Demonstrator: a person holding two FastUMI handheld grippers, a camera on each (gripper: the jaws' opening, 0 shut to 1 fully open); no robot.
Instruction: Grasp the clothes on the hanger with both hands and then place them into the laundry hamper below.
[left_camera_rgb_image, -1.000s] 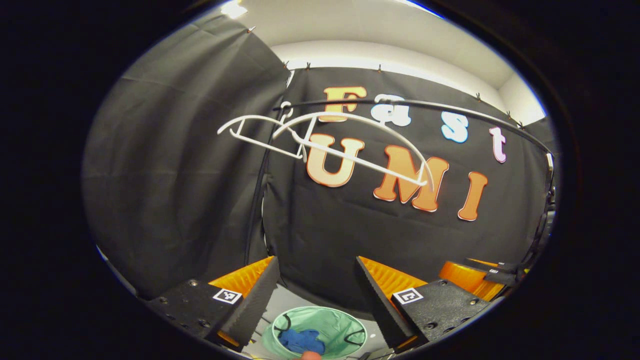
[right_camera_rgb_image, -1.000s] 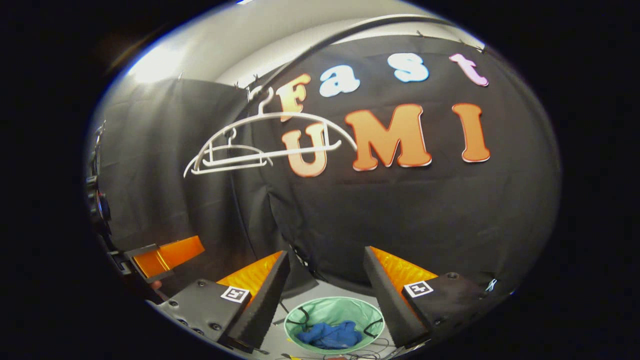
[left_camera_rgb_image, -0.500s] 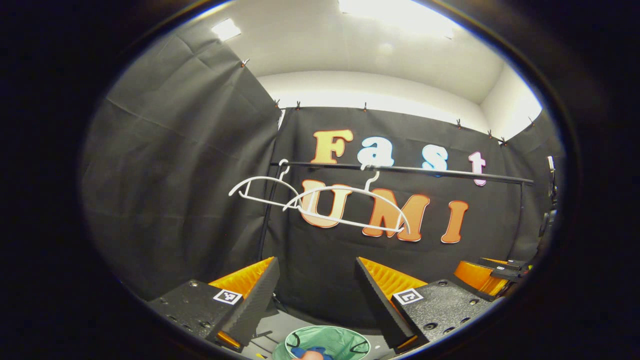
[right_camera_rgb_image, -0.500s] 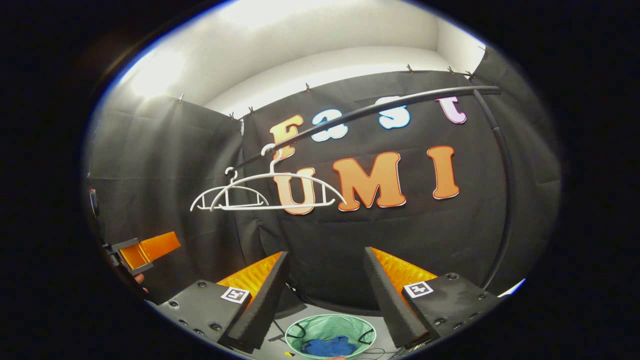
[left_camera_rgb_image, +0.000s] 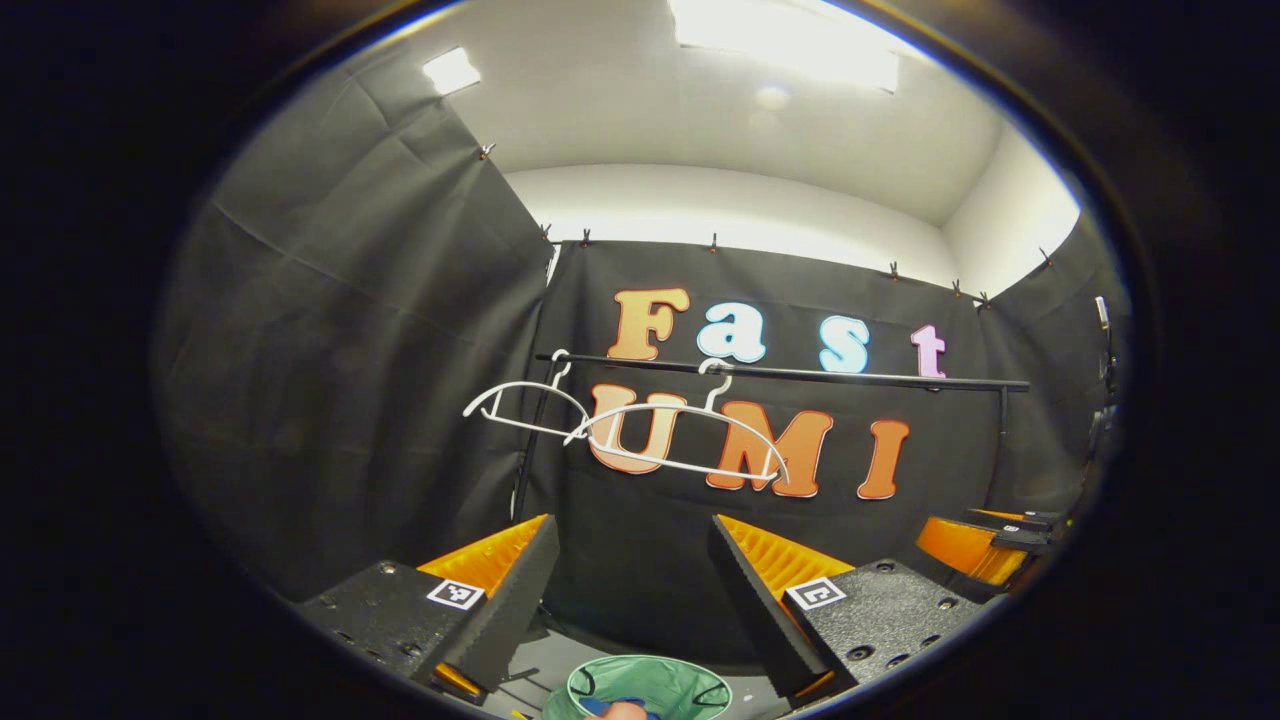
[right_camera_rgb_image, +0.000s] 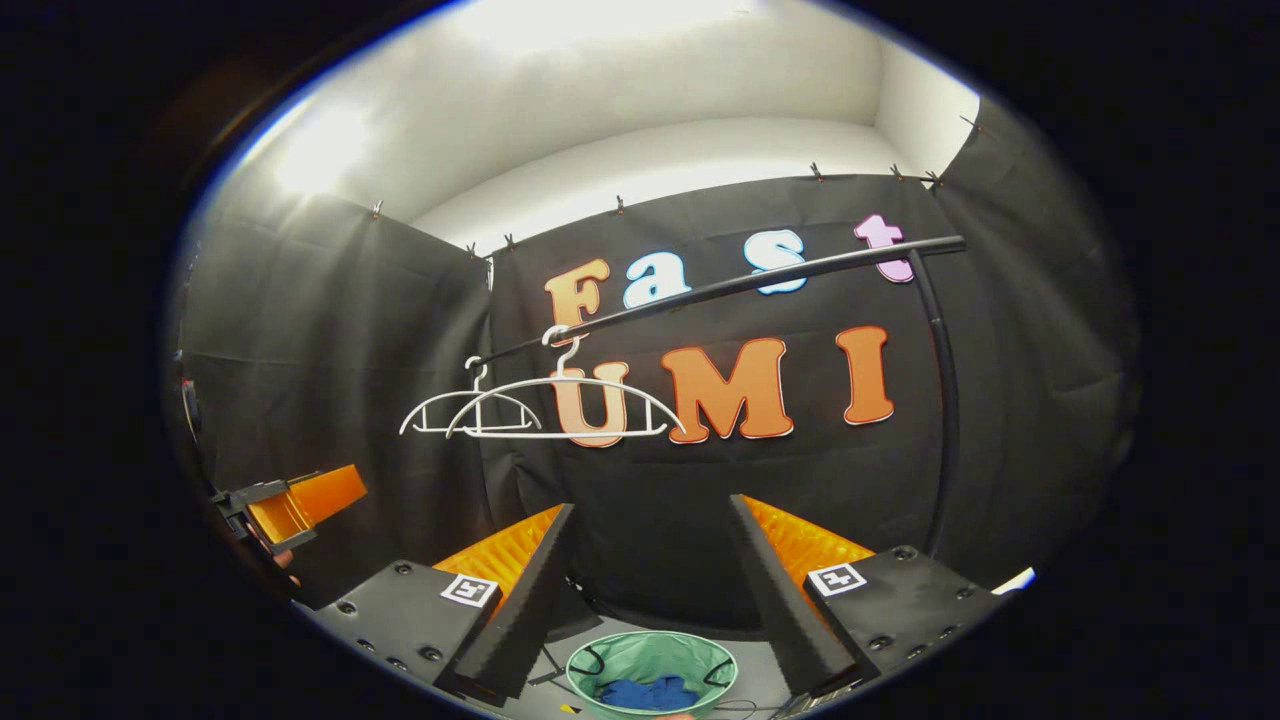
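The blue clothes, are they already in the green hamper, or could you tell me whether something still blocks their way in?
Nothing visible blocks them. The blue clothes already lie inside the green hamper, whose mouth is open. Both white hangers hang bare on the rail above. The right gripper and left gripper are open and hold nothing.

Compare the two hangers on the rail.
The near hanger looks larger and hangs further along the rail; the far hanger looks smaller, nearer the rail's end by the booth corner. In the right gripper view, the near one overlaps the far one. Both are white and bare.
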